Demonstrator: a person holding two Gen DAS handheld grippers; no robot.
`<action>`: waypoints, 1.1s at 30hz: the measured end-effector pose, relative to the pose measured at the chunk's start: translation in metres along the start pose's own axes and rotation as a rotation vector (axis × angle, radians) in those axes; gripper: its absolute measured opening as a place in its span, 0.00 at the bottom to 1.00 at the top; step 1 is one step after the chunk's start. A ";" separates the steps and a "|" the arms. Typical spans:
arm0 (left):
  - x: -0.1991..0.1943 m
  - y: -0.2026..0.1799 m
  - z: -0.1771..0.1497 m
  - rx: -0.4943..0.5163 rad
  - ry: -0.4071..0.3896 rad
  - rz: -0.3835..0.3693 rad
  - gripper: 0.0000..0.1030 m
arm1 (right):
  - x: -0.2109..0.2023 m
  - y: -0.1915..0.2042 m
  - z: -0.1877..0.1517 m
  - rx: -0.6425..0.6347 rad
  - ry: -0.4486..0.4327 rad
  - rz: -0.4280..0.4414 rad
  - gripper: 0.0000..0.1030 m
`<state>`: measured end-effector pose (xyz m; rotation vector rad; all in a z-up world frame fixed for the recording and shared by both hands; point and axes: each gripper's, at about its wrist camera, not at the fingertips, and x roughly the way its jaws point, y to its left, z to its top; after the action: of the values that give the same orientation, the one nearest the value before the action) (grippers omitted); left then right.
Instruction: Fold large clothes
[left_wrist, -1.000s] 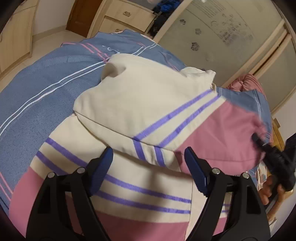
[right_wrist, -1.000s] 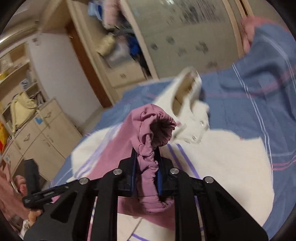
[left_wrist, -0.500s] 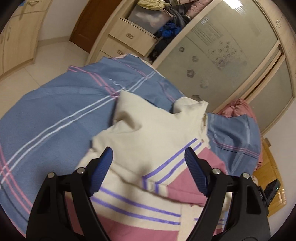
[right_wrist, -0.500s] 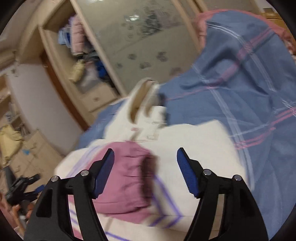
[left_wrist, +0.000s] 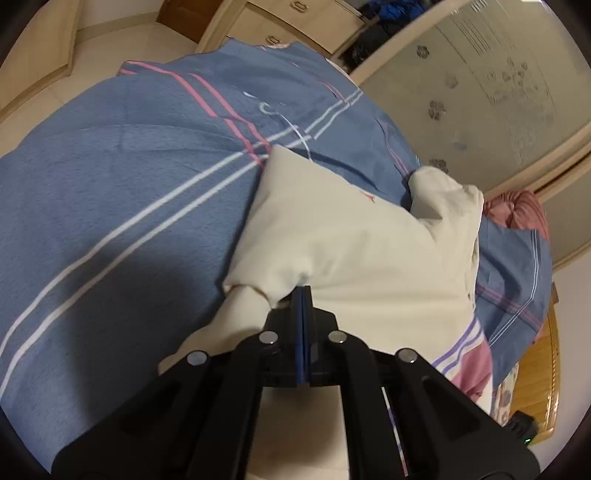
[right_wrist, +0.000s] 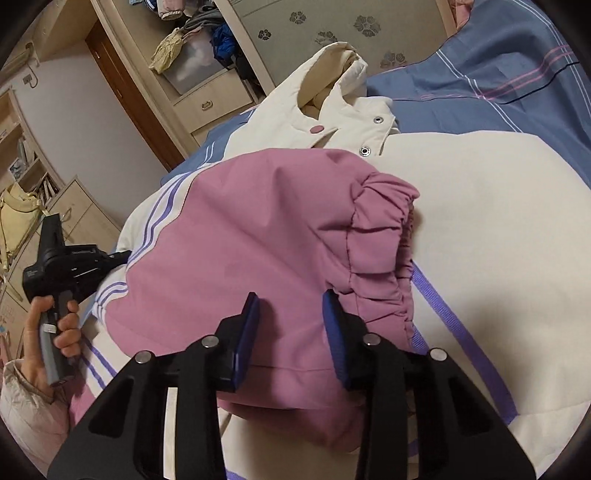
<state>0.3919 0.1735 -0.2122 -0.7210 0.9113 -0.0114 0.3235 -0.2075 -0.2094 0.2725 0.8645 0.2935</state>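
A padded jacket, cream with pink panels and purple stripes, lies on the bed; it shows in the left wrist view (left_wrist: 343, 236) and the right wrist view (right_wrist: 498, 229). My left gripper (left_wrist: 302, 295) is shut on a cream fold at the jacket's shoulder edge. It also shows at the left of the right wrist view (right_wrist: 74, 258), held in a hand. My right gripper (right_wrist: 290, 306) is open, its blue pads just above the pink sleeve (right_wrist: 266, 240), which lies folded across the jacket's chest with its gathered cuff (right_wrist: 388, 236) to the right. The collar (right_wrist: 332, 70) stands up at the far end.
The bed has a blue cover with pink and white stripes (left_wrist: 122, 192). Frosted sliding wardrobe doors (left_wrist: 498, 74) stand beyond it. Wooden drawers (right_wrist: 207, 99) and a door lie at the back left. A pink cloth bundle (left_wrist: 517, 210) sits at the bed's far corner.
My right gripper let go of the pink sleeve cuff, which now lies on the jacket. My left gripper went from open to shut on the jacket's cream edge.
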 end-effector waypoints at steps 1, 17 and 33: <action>-0.012 -0.007 -0.004 0.014 -0.030 0.012 0.03 | 0.000 0.001 0.008 -0.007 0.002 -0.013 0.36; 0.015 -0.094 -0.100 0.477 0.029 0.207 0.76 | 0.028 -0.015 0.046 -0.039 0.015 -0.256 0.26; -0.018 -0.065 -0.139 0.462 0.088 0.323 0.80 | -0.030 -0.028 -0.013 -0.111 0.089 -0.317 0.77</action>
<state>0.2986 0.0505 -0.2176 -0.1418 1.0539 0.0322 0.2992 -0.2425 -0.2058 0.0167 0.9611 0.0582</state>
